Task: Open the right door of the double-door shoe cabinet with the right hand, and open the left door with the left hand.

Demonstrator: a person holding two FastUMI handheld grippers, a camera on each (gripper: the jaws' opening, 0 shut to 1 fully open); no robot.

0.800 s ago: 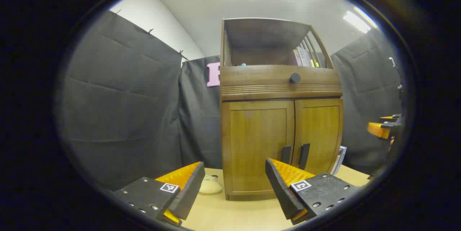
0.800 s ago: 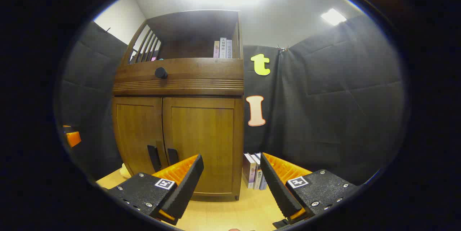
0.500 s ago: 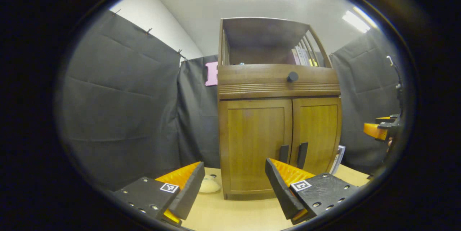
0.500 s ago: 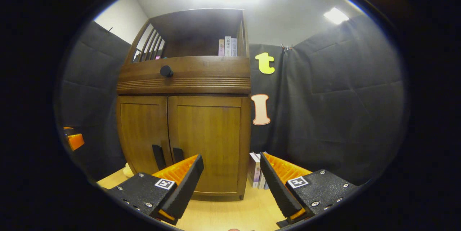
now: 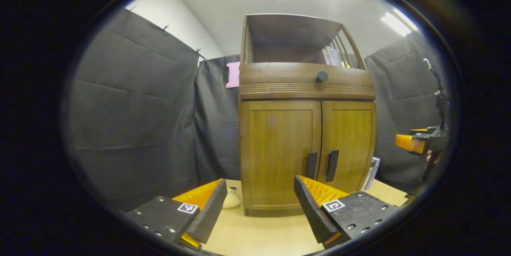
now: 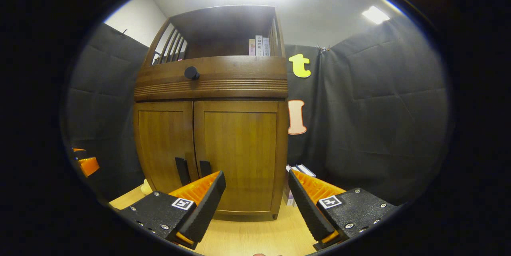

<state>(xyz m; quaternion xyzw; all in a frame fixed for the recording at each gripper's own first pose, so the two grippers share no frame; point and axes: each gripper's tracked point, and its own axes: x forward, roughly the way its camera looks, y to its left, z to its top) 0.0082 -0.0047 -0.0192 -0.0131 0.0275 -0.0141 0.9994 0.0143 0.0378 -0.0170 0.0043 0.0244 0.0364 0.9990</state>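
- One shoe cabinet (image 5: 305,136) stood mid-frame in the left gripper view, on a pale table (image 5: 255,236)
- Its two doors, left door (image 5: 279,152) and right door (image 6: 239,160), were both closed
- Two dark handles (image 5: 311,165) sat side by side at the seam; one round knob (image 5: 321,76) above
- Left gripper (image 5: 259,208) was spread wide, holding nothing
- Right gripper (image 6: 255,204) was likewise wide and empty, short of the cabinet
- Several books (image 6: 259,45) stood on the top shelf
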